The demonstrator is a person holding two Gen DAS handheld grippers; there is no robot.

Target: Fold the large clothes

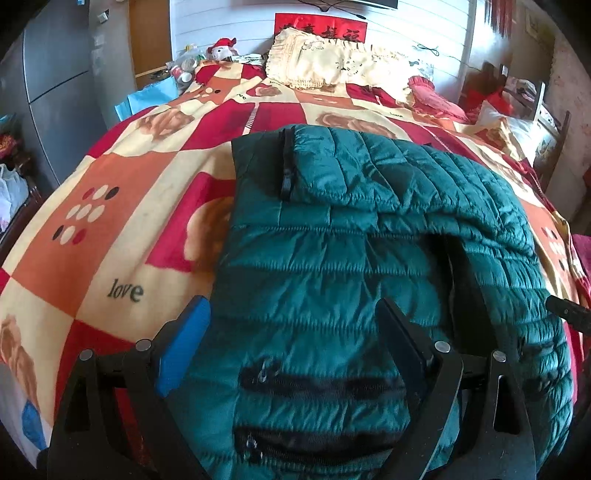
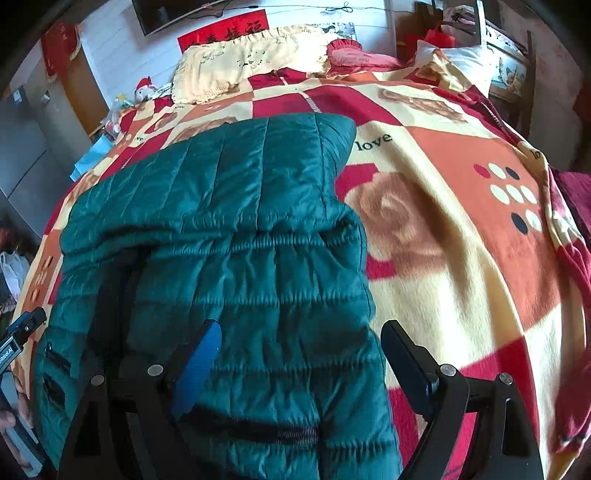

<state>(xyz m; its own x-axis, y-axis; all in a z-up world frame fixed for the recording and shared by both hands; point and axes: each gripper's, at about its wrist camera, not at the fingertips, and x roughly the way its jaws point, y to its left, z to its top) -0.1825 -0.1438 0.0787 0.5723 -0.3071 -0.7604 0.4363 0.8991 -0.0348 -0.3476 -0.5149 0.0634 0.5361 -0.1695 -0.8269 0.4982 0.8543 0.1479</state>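
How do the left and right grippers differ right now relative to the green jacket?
The left gripper hangs over the green jacket's near-left part, above two dark zipper pockets; the right gripper hangs over its right edge. Both left fingers frame jacket fabric, while the right gripper's outer finger sits over the blanket. Both are open, holding nothing.

Both of my wrist cameras sit low at the foot end of the bed and face along it toward the cream pillow (image 1: 325,61) at the headboard wall. My left view looks from the left side, close over the green jacket (image 1: 332,258), with the blanket (image 1: 110,221) to its left. My right view looks from the right side, equally close, blanket to its right. Both share the jacket, the pillow and the red banner (image 2: 225,27).
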